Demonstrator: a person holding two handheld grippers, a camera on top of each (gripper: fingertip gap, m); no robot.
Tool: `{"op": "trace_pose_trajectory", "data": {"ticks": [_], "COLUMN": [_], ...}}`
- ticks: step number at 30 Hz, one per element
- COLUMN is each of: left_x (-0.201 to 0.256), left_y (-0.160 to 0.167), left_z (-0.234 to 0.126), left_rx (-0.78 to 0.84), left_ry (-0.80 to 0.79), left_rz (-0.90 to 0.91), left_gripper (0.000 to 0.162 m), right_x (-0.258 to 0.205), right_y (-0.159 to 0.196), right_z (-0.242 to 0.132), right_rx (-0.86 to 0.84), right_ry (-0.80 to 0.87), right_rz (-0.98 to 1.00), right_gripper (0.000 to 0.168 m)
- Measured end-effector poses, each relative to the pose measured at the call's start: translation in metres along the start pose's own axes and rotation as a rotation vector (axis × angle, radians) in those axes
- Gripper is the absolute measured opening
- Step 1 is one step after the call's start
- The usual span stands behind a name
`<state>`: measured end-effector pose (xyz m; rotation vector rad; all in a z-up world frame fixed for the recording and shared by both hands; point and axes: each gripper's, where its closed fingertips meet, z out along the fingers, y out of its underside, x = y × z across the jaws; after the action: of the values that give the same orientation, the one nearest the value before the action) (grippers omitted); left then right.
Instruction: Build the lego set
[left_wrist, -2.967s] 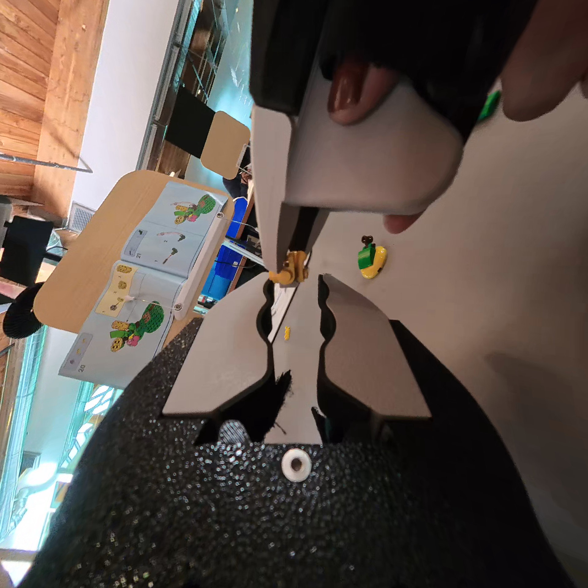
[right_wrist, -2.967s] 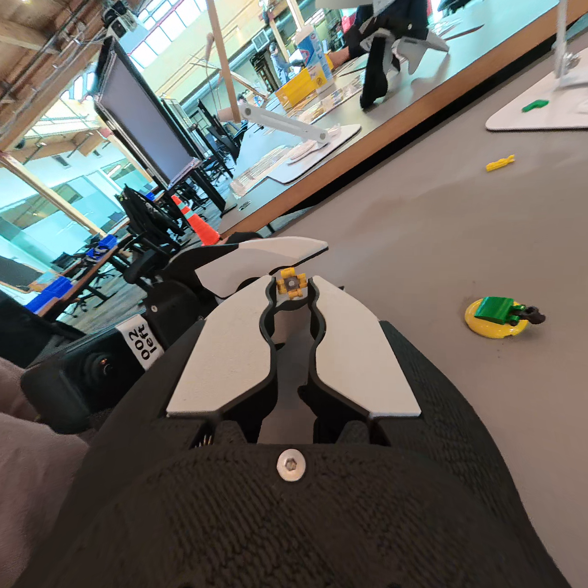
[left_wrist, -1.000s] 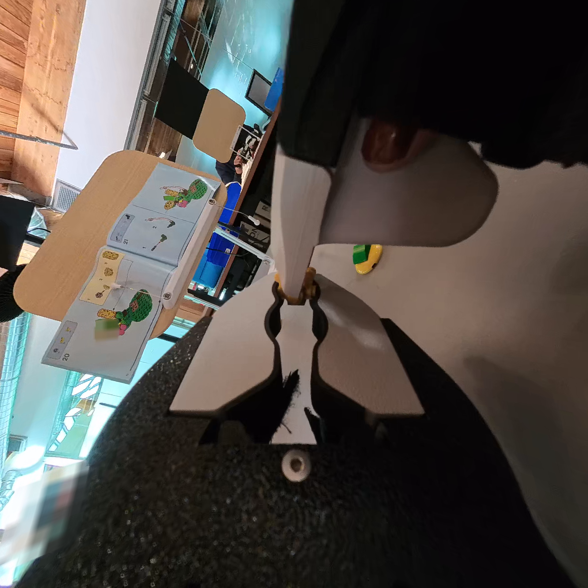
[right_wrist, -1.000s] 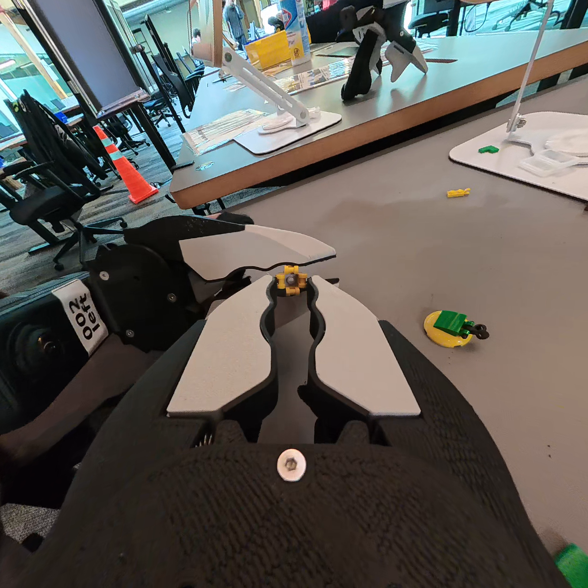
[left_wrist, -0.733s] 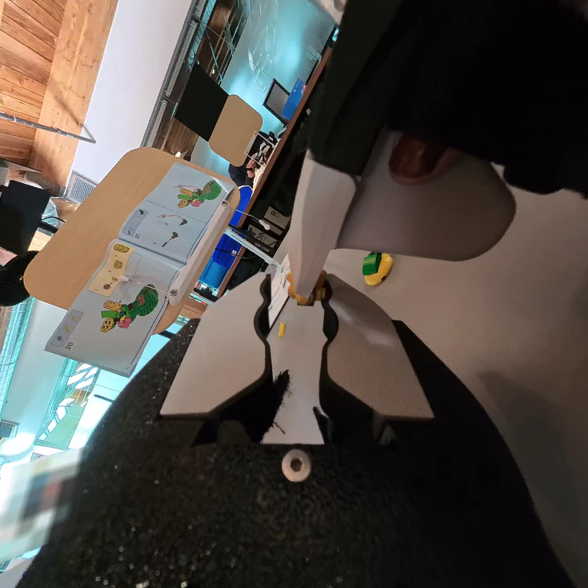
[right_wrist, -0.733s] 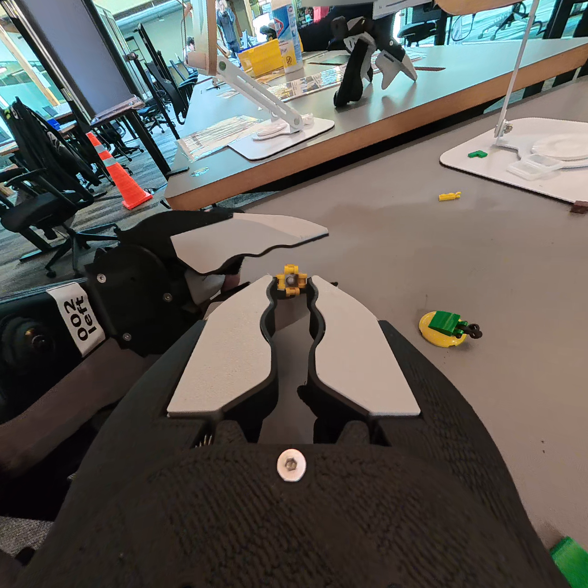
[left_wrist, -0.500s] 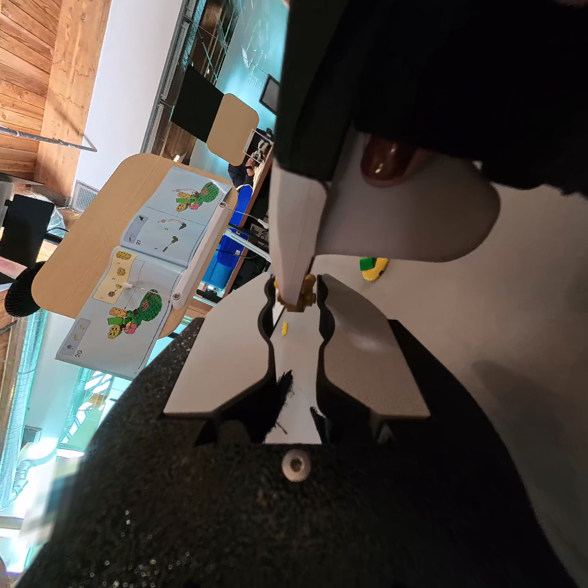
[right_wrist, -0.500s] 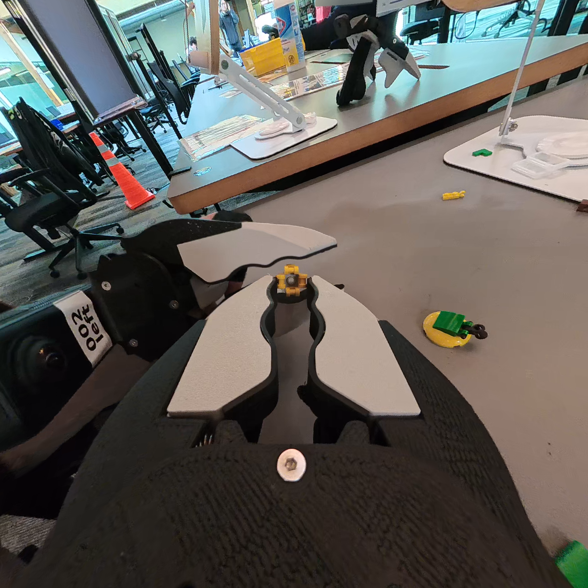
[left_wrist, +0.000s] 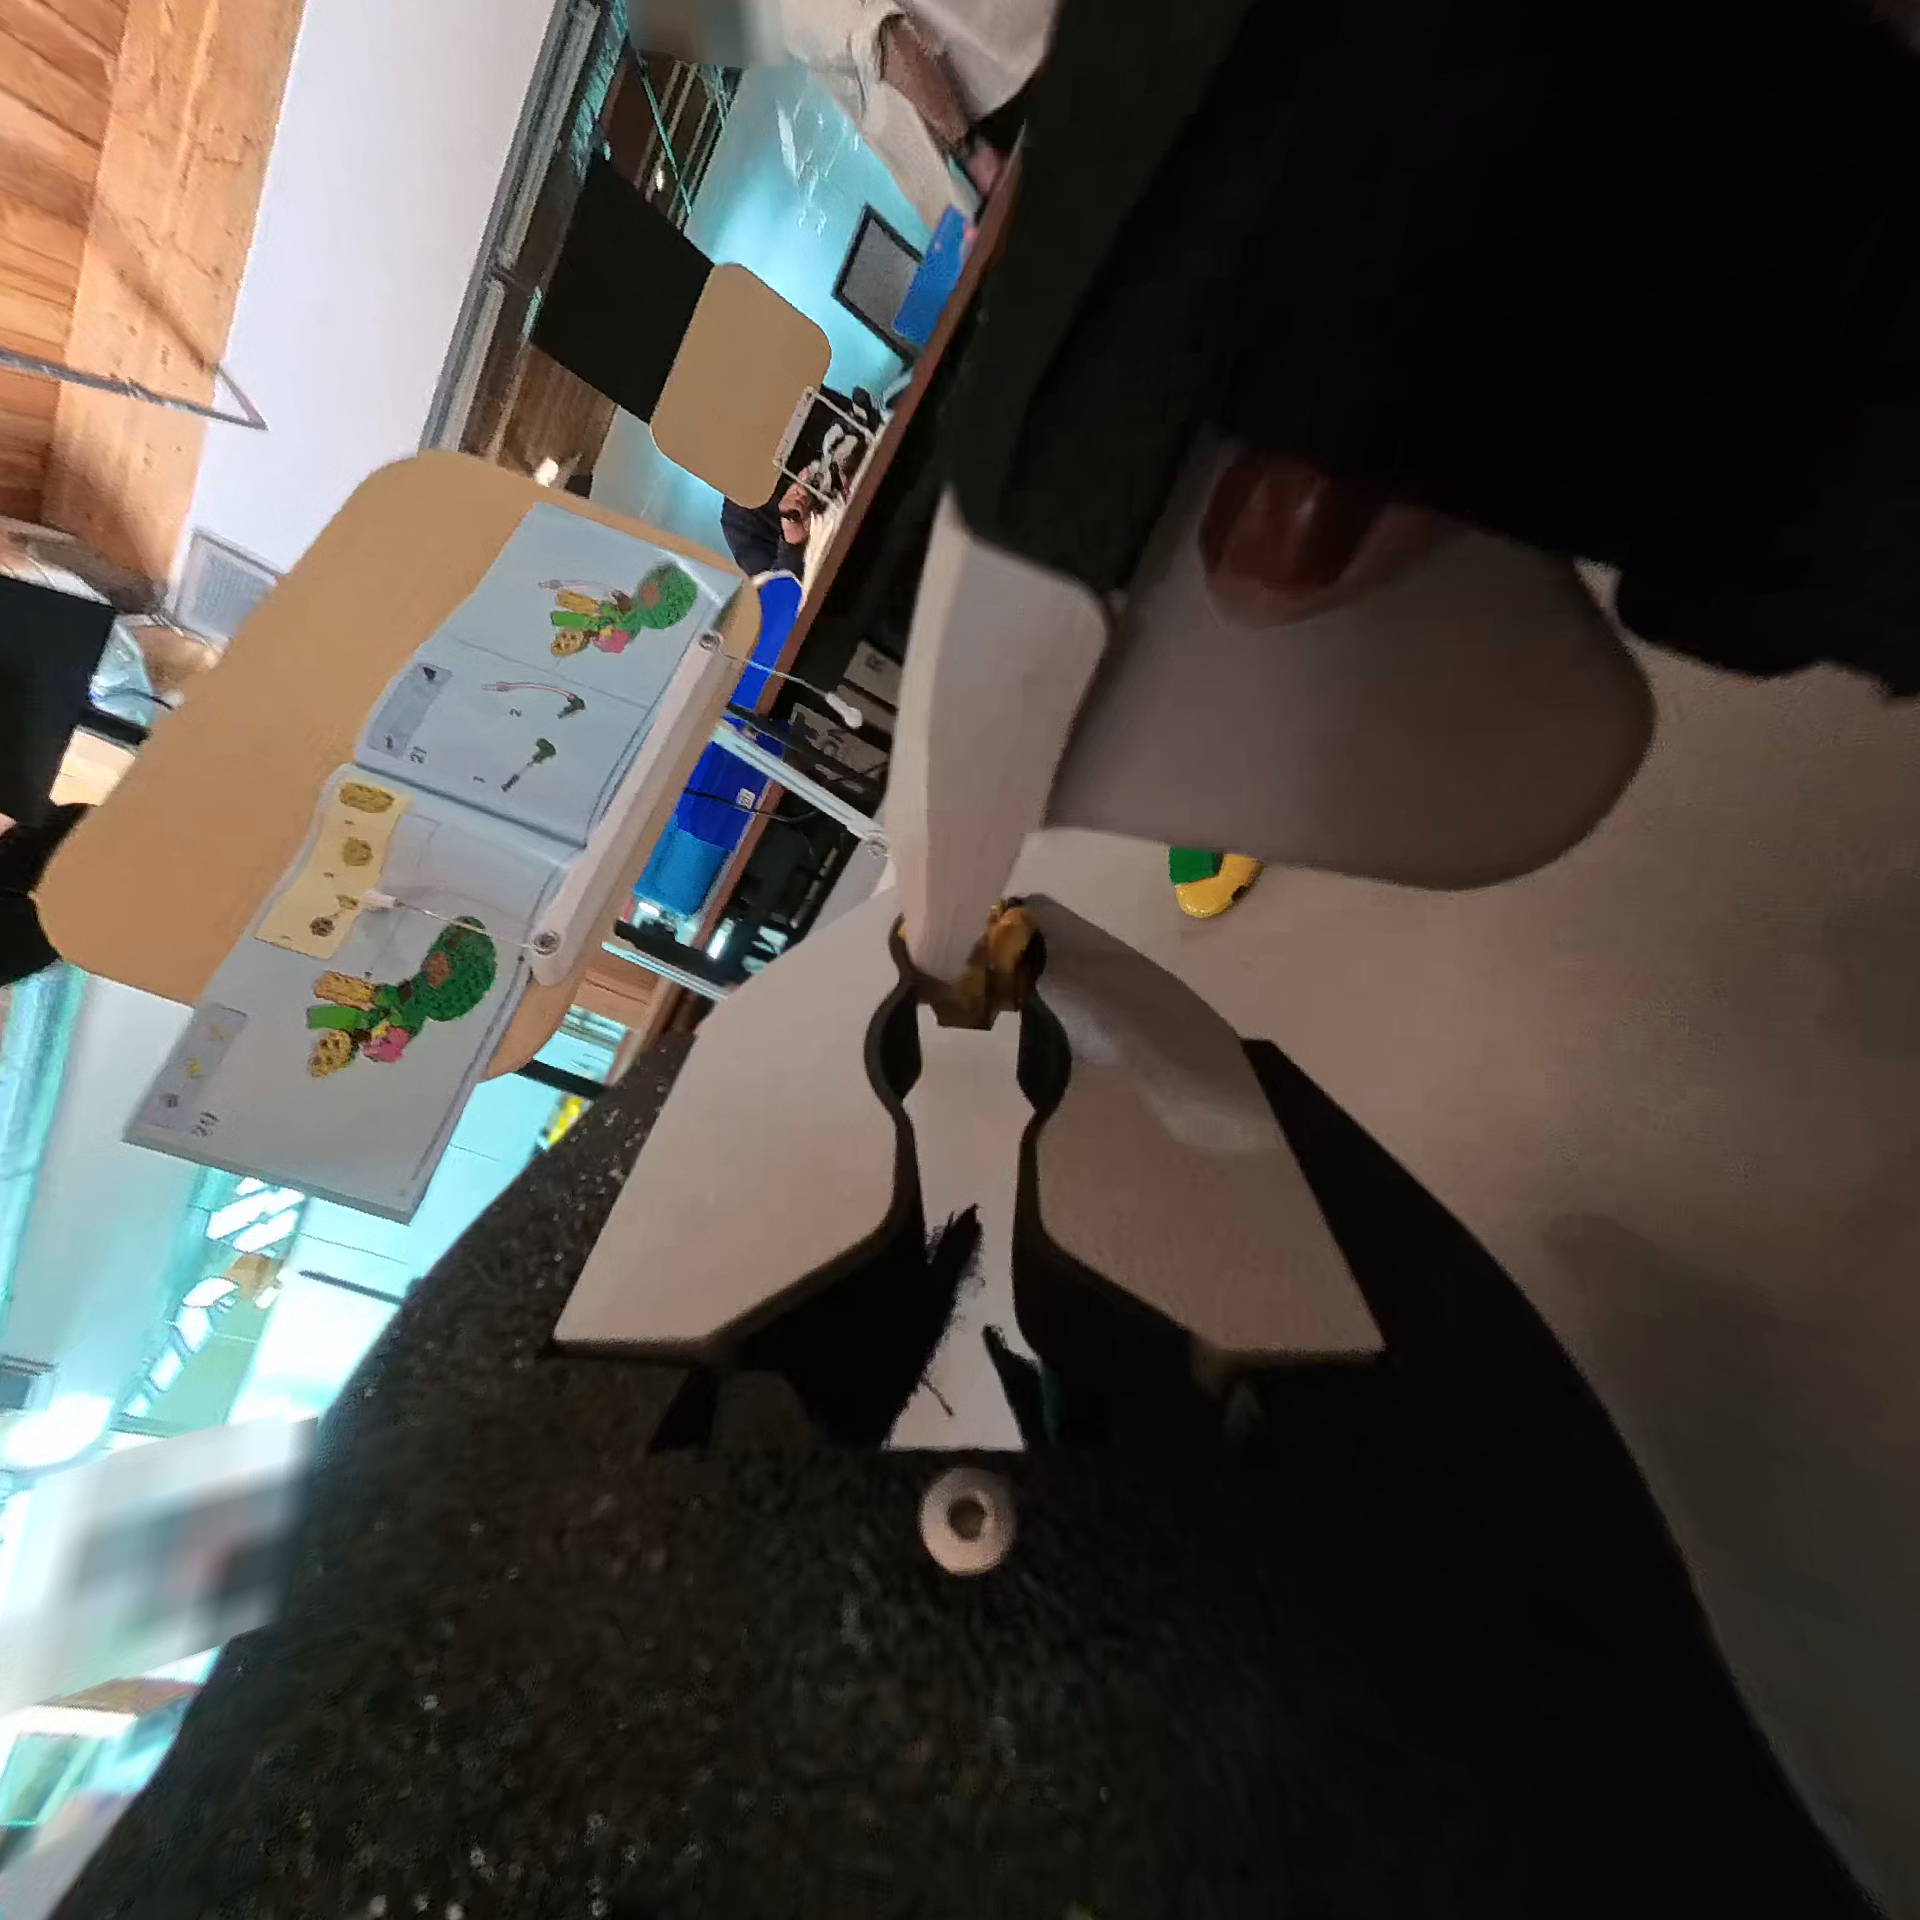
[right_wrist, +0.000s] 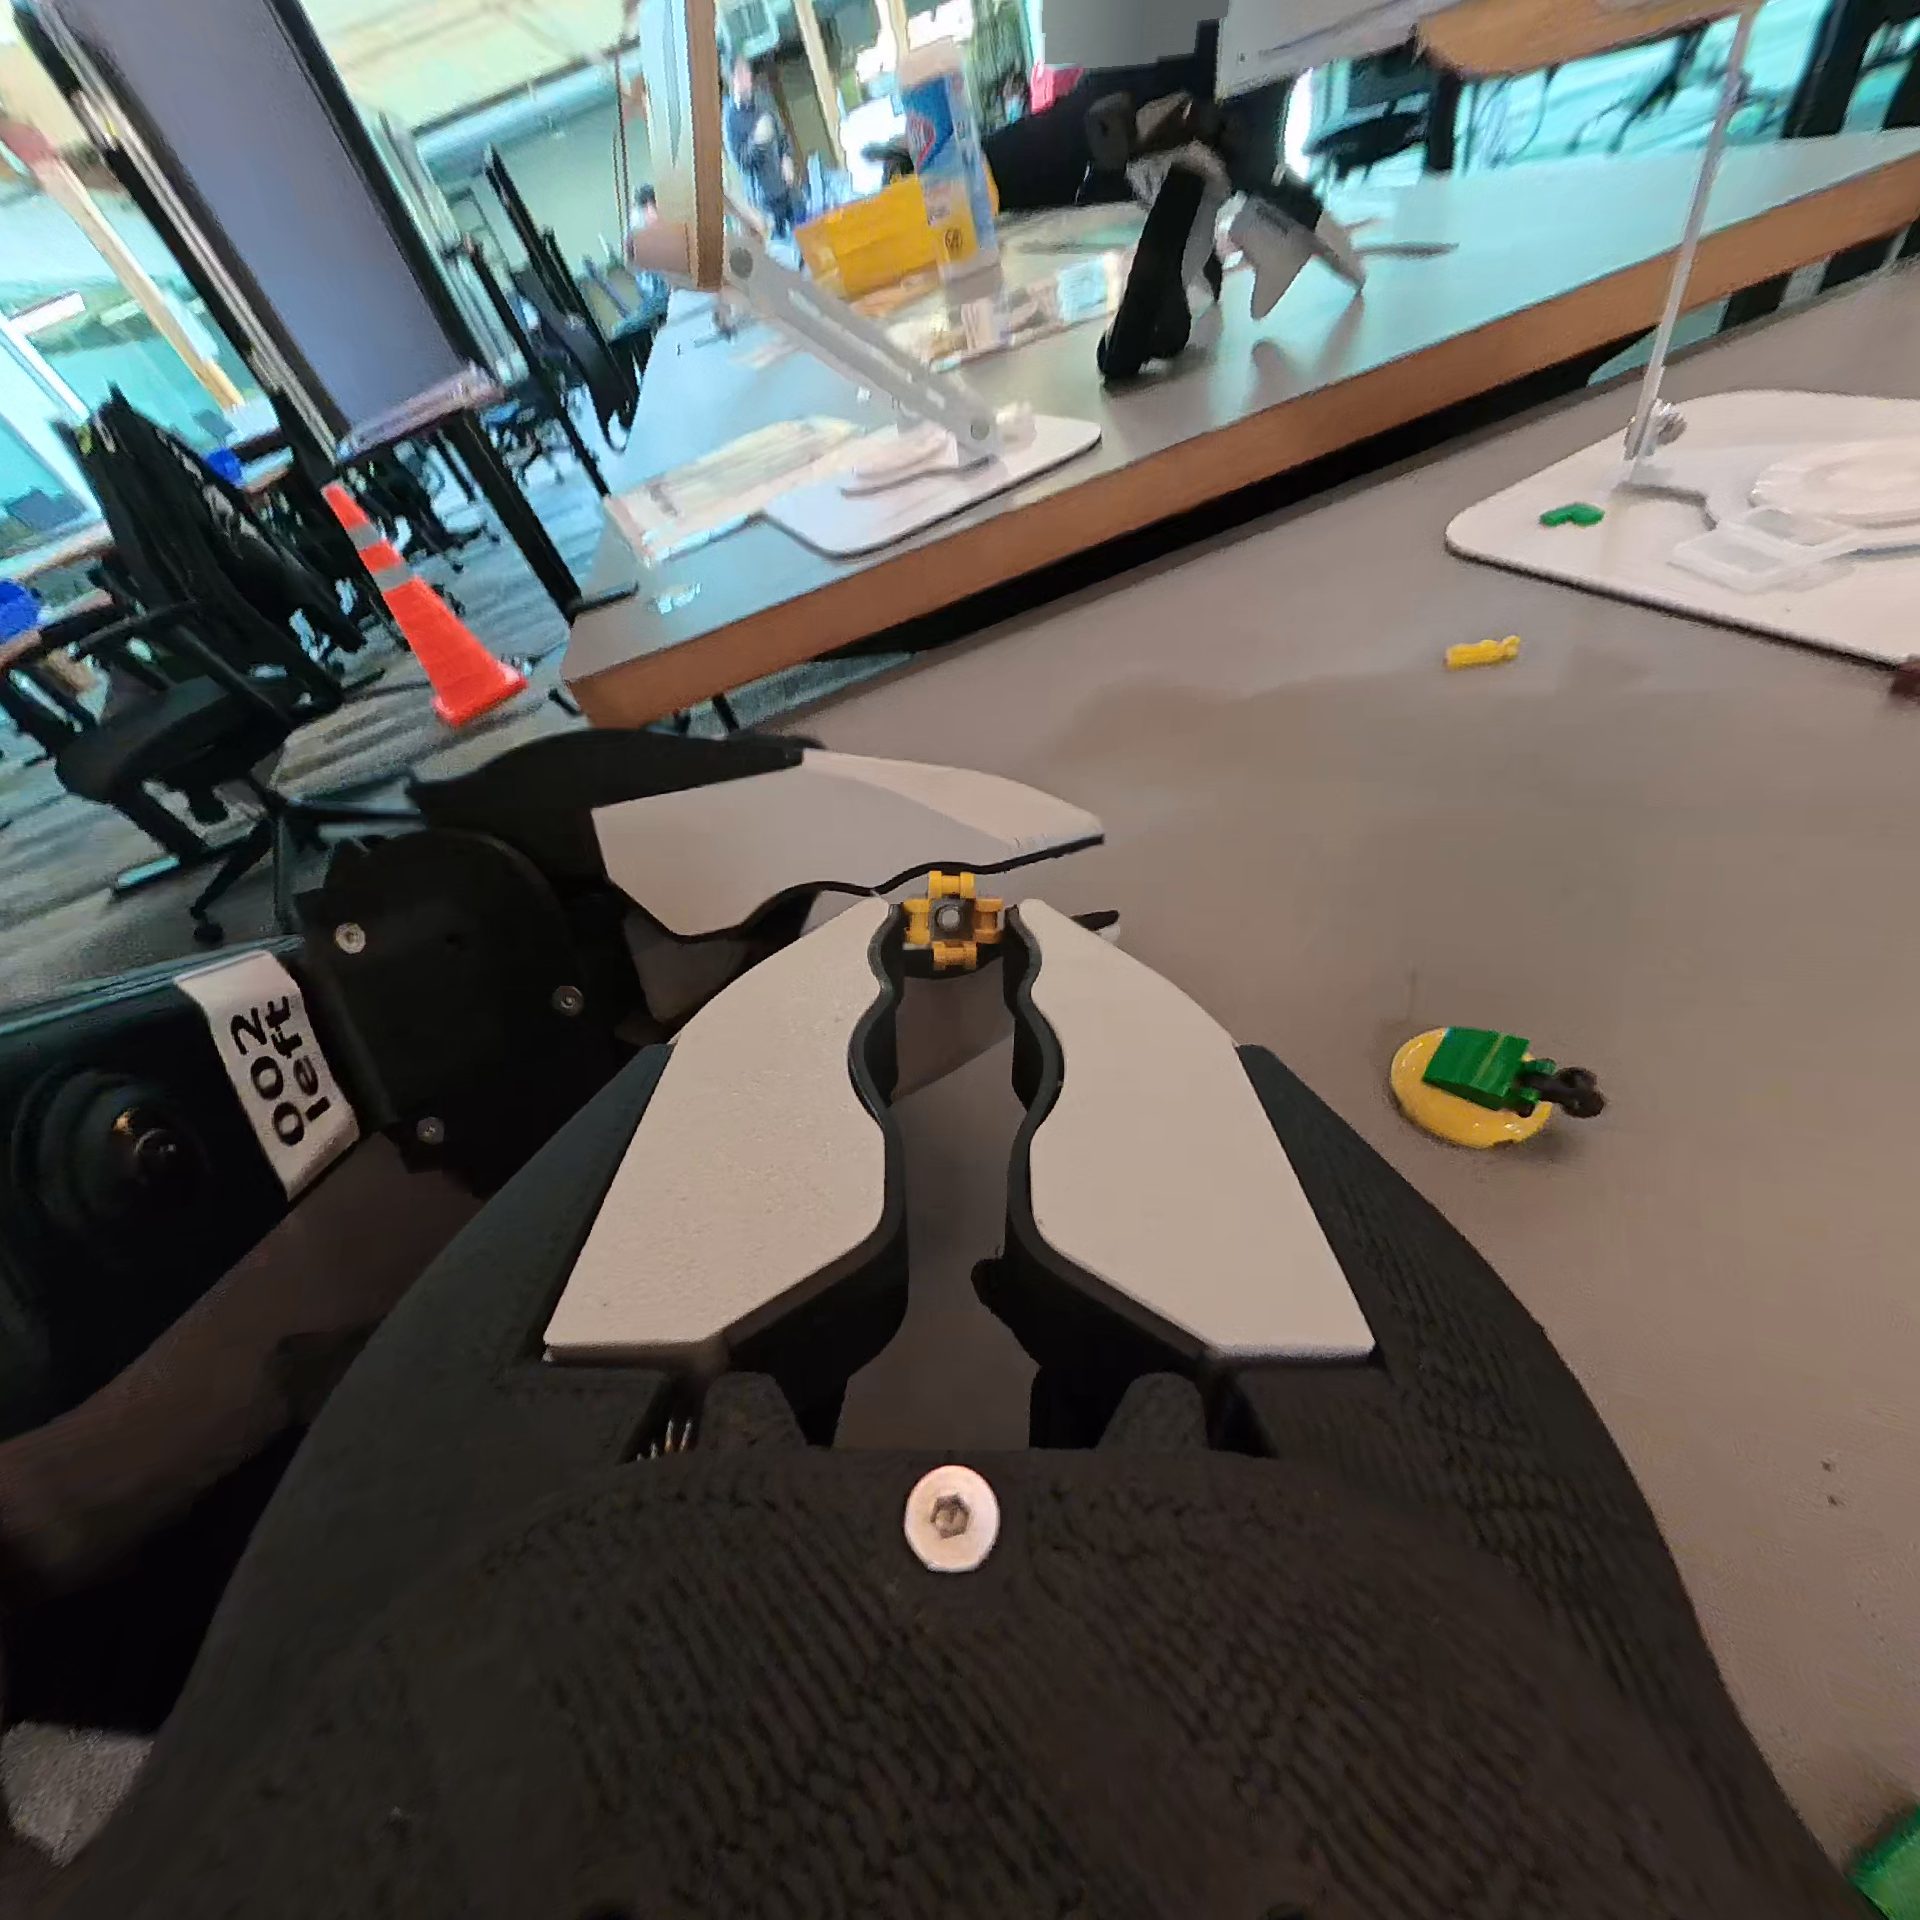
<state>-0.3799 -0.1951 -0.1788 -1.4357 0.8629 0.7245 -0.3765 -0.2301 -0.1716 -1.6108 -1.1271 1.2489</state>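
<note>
The right tool (right_wrist: 951, 920) is clamped on a small yellow cross-shaped piece (right_wrist: 949, 922) with a grey centre, held at the very tips. The left tool (right_wrist: 1039, 847) comes in from the left side, tips meeting the same piece; seen from the left wrist, the left tool (left_wrist: 961, 977) is also closed on the yellow piece (left_wrist: 982, 977), with a fingertip of the right tool (left_wrist: 956, 790) pressed against it from above. The piece is therefore held between both tools, above the grey table (right_wrist: 1351, 831).

The piece is judged very light, stiff and smooth plastic, liable to pivot or spring out if squeezed off-centre. A hold across opposite flat arms is advised, with the centre hole left free.

Just to the right of the right tool a yellow round plate (right_wrist: 1470, 1112) lies on the table, carrying a green brick (right_wrist: 1475, 1065) and a small black part (right_wrist: 1574, 1091). Farther ahead and right a loose yellow bit (right_wrist: 1483, 652) is seen, then a white stand base (right_wrist: 1610, 561) bearing a green piece (right_wrist: 1569, 513). To the left of the left tool an instruction booklet (left_wrist: 436, 852) is propped on a wooden board (left_wrist: 239, 758).
</note>
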Motion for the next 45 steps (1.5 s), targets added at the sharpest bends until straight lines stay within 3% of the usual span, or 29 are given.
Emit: {"op": "trace_pose_trajectory", "data": {"ticks": [1, 6, 12, 14, 16, 19, 21, 24, 27, 36, 45], "left_x": [-0.001, -0.003, -0.031, -0.04, -0.048, -0.056, -0.056, -0.054, -0.051, -0.047, -0.045], "left_y": [0.003, 0.016, 0.054, 0.069, 0.081, 0.089, 0.091, 0.096, 0.102, 0.111, 0.116], "left_z": [0.001, 0.001, -0.003, -0.008, -0.013, -0.018, -0.019, -0.02, -0.019, -0.018, -0.018], "left_rx": [-0.015, -0.061, -0.195, -0.233, -0.263, -0.274, -0.28, -0.3, -0.314, -0.335, -0.339], "left_ry": [0.005, 0.008, -0.104, -0.131, -0.161, -0.185, -0.181, -0.168, -0.15, -0.107, -0.086], "left_rz": [-0.014, -0.06, -0.169, -0.184, -0.217, -0.25, -0.251, -0.227, -0.22, -0.225, -0.249], "left_gripper": [0.014, 0.014, 0.014, 0.014, 0.014, 0.014, 0.014, 0.014, 0.014, 0.014, 0.014], "right_x": [0.002, 0.012, 0.008, -0.003, 0.0, 0.045, 0.077, 0.106, 0.13, 0.182, 0.192], "right_y": [-0.006, -0.034, -0.043, -0.052, -0.059, -0.062, -0.061, -0.043, -0.026, 0.002, 0.001], "right_z": [-0.002, -0.02, -0.019, -0.011, 0.004, 0.036, 0.061, 0.094, 0.123, 0.172, 0.182], "right_rx": [0.037, 0.203, 0.178, 0.088, -0.068, -0.344, -0.483, -0.649, -0.689, -1.153, -1.315], "right_ry": [0.013, 0.047, 0.031, -0.023, -0.028, 0.031, 0.013, -0.167, -0.302, -0.372, -0.387], "right_rz": [0.003, 0.031, 0.022, -0.003, -0.167, -0.49, -0.594, -0.834, -1.083, -1.258, -1.265], "right_gripper": [0.019, 0.021, 0.021, 0.017, 0.012, 0.013, 0.014, 0.017, 0.018, 0.025, 0.011]}}
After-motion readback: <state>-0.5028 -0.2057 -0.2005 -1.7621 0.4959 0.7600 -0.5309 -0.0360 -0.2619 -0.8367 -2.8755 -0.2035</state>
